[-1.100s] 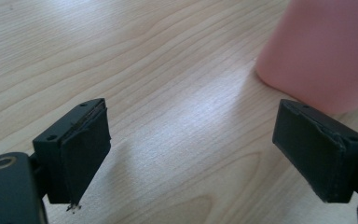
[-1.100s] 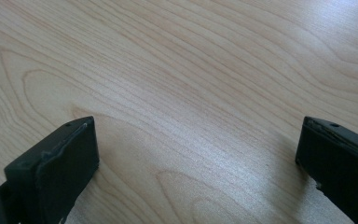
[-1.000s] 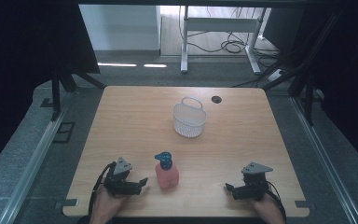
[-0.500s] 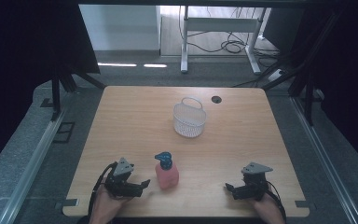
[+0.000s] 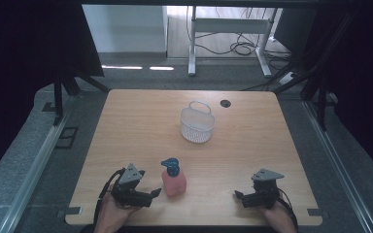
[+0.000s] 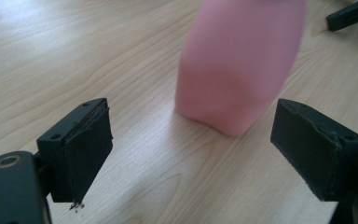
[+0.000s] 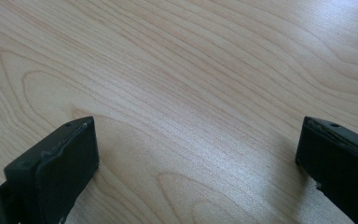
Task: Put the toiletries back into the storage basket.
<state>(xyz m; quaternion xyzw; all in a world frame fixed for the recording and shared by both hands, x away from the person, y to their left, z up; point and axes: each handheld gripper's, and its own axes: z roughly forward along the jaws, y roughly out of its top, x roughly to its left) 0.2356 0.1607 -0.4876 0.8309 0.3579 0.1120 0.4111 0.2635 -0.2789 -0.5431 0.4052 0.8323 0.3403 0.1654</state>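
- Nothing much is shifting since a second ago: the left gripper (image 5: 151,193) is edging only slightly toward the pink bottle (image 5: 174,181), which is standing where it was.
- That bottle, with its blue pump cap (image 5: 171,166), is standing upright near the front edge of the table (image 5: 141,121), left of centre; in the left gripper view its body (image 6: 240,65) is sitting just ahead of the gap, not yet between the jaws.
- Left jaws are spread wide, probably to take the bottle's full width.
- Right gripper (image 5: 240,195) is resting at the near right, well apart, jaws wide and holding nothing, apparently waiting.
- White basket (image 5: 197,124) is standing farther back, probably the destination.
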